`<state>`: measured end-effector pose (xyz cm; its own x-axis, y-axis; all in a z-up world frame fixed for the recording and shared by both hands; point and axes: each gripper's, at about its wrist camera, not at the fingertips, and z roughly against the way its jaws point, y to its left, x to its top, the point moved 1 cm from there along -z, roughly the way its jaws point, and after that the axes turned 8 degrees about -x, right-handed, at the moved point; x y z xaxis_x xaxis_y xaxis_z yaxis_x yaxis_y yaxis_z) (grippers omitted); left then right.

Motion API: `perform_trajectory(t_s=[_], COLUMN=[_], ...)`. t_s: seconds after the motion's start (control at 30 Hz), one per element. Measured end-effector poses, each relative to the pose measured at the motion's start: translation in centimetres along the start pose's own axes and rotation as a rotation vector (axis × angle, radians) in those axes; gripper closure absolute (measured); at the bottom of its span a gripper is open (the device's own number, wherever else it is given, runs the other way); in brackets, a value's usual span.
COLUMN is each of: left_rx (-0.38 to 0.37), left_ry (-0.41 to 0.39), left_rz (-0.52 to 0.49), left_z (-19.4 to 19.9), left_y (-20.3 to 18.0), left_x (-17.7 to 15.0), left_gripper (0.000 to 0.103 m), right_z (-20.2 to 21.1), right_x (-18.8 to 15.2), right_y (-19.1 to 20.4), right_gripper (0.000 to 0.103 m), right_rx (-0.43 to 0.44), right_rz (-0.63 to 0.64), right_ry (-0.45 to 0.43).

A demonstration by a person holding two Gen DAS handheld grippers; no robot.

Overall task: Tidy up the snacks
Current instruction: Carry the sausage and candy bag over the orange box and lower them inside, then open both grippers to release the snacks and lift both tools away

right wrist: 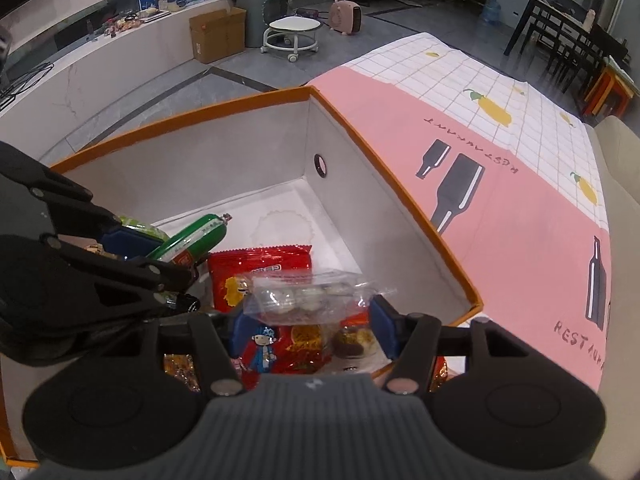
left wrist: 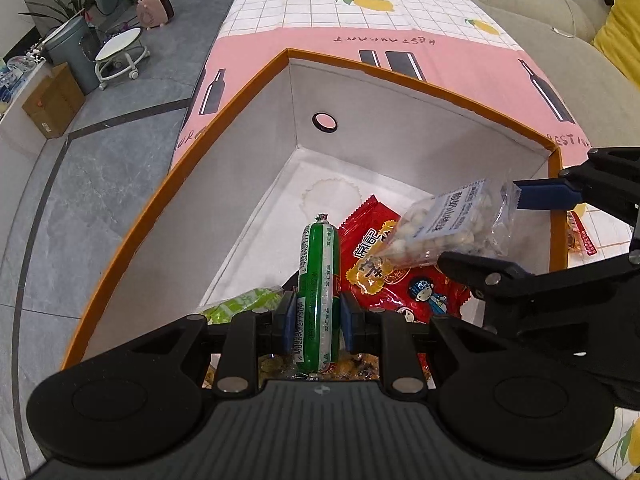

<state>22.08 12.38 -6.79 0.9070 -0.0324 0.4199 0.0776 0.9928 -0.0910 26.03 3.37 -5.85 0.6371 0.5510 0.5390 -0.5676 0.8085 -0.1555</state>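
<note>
Left claw (left wrist: 318, 322) clamped on the green sausage (left wrist: 318, 292), held upright over the near end of the box (left wrist: 420, 92), low enough to drop in without a bounce. Right claw (right wrist: 306, 328) around the clear bag (right wrist: 308, 296) of pale round snacks; jaws set apart at the bag's ends, hard to tell whether the pads bite or merely cradle it. Bag hanging over the red packet (right wrist: 260, 268), likely about to be laid on top. Red packet flat on the box floor toward the near right side, a light green pack (left wrist: 244, 304) by the near left wall, more wrappers under the claws. Far half of the box floor bare, so room to spare.

Box at the near end of the table, on a pink and white cloth (right wrist: 520, 152) with bottle and lemon prints. Beyond: grey tile floor, white stool (right wrist: 294, 30), cardboard carton (right wrist: 218, 34), sofa (left wrist: 540, 28) along the table's right edge.
</note>
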Motion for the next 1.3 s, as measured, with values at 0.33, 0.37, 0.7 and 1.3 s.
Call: perform_trajectory(t_s=[0.33, 0.37, 0.7, 1.3], left_rx=[0.004, 0.006, 0.014, -0.040], left_ry=[-0.035, -0.044, -0.118, -0.345], left_rz=[0.013, 0.017, 0.043, -0.042], left_z=[1.4, 1.7, 4.7, 12.2], left_y=[0.2, 0.2, -0.3, -8.2], left_x=[0.4, 0.4, 0.5, -1.6], left_gripper=[0.061, 0.055, 0.038, 0.038], right_z=[1.2, 1.3, 4.8, 12.7], right_x=[0.1, 0.1, 0.0, -6.0], right_y=[-0.5, -0.6, -2.3, -6.8], right_gripper=[0.035, 0.035, 0.019, 0.015], right_rx=[0.023, 0.026, 0.075, -0.018], right_rz=[-0.013, -0.015, -0.087, -0.279], right_ry=[-0.008, -0.009, -0.060, -0.195])
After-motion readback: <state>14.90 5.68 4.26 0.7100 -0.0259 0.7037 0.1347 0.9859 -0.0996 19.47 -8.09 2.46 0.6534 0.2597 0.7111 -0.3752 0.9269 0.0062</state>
